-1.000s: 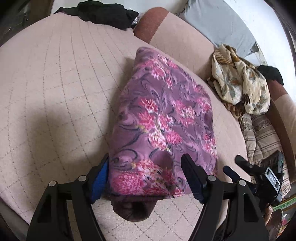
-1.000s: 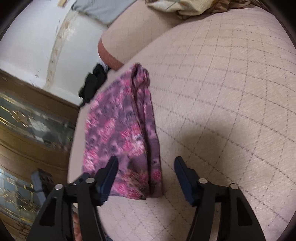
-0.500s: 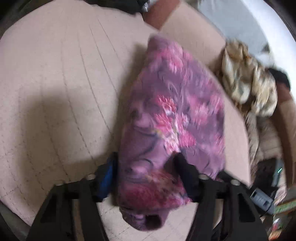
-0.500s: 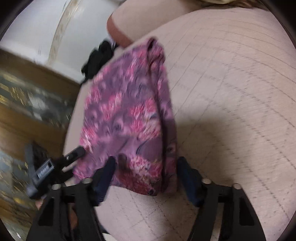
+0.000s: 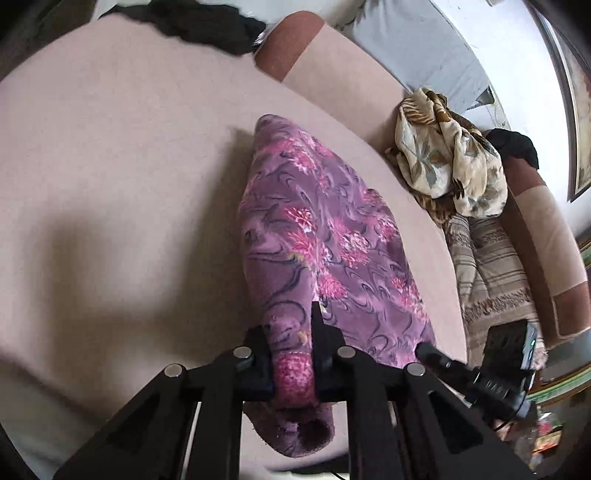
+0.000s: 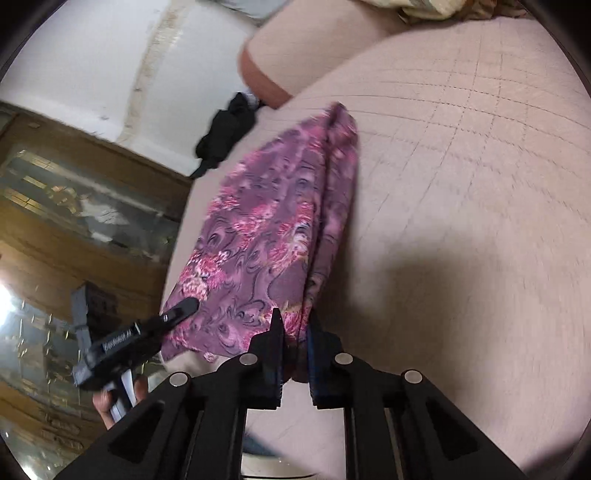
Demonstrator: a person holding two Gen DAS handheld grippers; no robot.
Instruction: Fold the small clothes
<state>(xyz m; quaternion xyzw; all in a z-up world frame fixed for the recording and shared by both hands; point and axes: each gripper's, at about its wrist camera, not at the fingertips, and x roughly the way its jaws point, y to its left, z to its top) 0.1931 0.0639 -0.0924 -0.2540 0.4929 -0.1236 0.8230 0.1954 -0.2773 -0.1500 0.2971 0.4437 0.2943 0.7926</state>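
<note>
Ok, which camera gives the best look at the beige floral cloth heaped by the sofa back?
The left wrist view: the beige floral cloth shows whole, crumpled beyond the purple garment. The right wrist view catches only a sliver of it at the top edge.

A broad beige quilted sofa cushion [image 5: 129, 177] with faint stitched squares fills the room's middle. Behind it rises a brown-and-beige upholstered backrest [image 5: 325, 70] against a white plastered wall [image 6: 110, 55]. Left of the cushion stands a wooden glass-fronted cabinet [image 6: 74, 206]. A striped woven throw [image 5: 491, 266] covers the seat to the cushion's right.
</note>
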